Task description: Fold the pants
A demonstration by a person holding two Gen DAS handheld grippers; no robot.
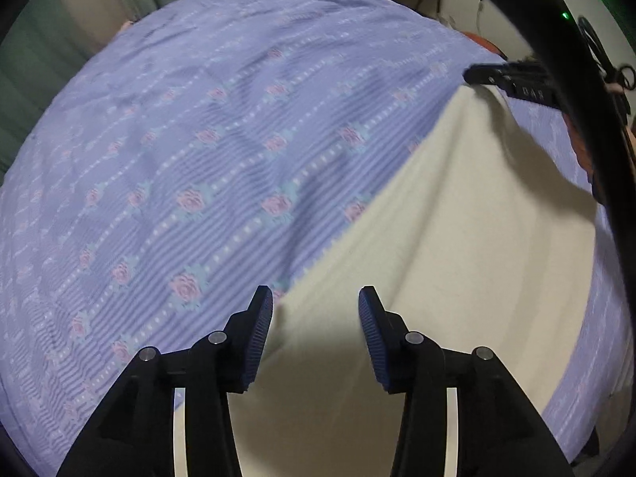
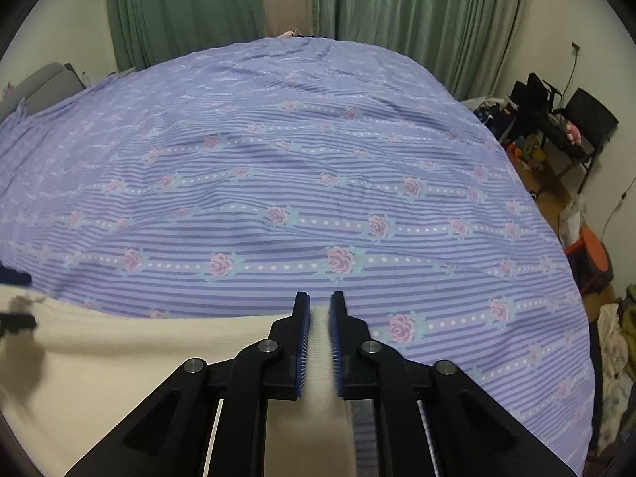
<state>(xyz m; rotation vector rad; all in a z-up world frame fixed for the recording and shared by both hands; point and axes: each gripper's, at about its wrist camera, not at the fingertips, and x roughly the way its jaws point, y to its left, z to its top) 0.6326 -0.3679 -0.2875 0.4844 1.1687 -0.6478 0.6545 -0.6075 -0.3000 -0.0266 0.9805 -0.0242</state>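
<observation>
Cream pants (image 1: 457,238) lie on a purple flowered bedspread (image 1: 198,159). My left gripper (image 1: 316,318) is open, its jaws wide apart just above the near part of the cloth, holding nothing. The right gripper shows at the far corner of the cloth (image 1: 501,77), blurred. In the right wrist view my right gripper (image 2: 320,318) is shut on the pants' edge (image 2: 319,342), with cream cloth pinched between the pads. The pants (image 2: 119,357) stretch to the left, where the left gripper shows blurred at the frame's edge (image 2: 18,320).
The bedspread (image 2: 278,179) covers the whole bed. Green curtains (image 2: 397,4) hang behind it. A black chair and clutter (image 2: 556,127) stand on the floor at the right, past the bed's edge.
</observation>
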